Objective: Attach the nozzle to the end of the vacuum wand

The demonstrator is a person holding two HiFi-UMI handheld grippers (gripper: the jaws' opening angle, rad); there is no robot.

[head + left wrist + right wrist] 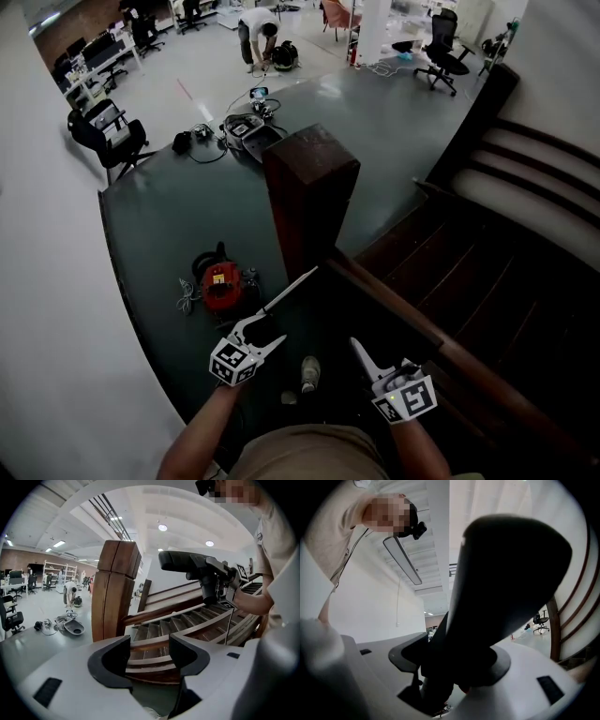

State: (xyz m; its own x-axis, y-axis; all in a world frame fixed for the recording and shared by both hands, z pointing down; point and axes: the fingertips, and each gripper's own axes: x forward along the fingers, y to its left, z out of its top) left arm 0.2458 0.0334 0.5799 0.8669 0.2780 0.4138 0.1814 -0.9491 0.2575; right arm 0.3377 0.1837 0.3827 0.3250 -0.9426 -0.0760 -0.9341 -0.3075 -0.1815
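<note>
Left gripper [150, 656] released, jaws apart, and we see only the stairs [187, 625] between them | right gripper [452, 660] clenched on the black nozzle [506, 573] | pale wand [291, 291] slants at centre of head view, near left gripper | red vacuum [220, 286] on floor [169, 216], left of wand.

Both forearms reach forward on the near side of the wooden post [309, 192]. Left gripper [262, 331]: jaws apart, empty. Right gripper [373, 362]: clamped on black nozzle [506, 588].
</note>
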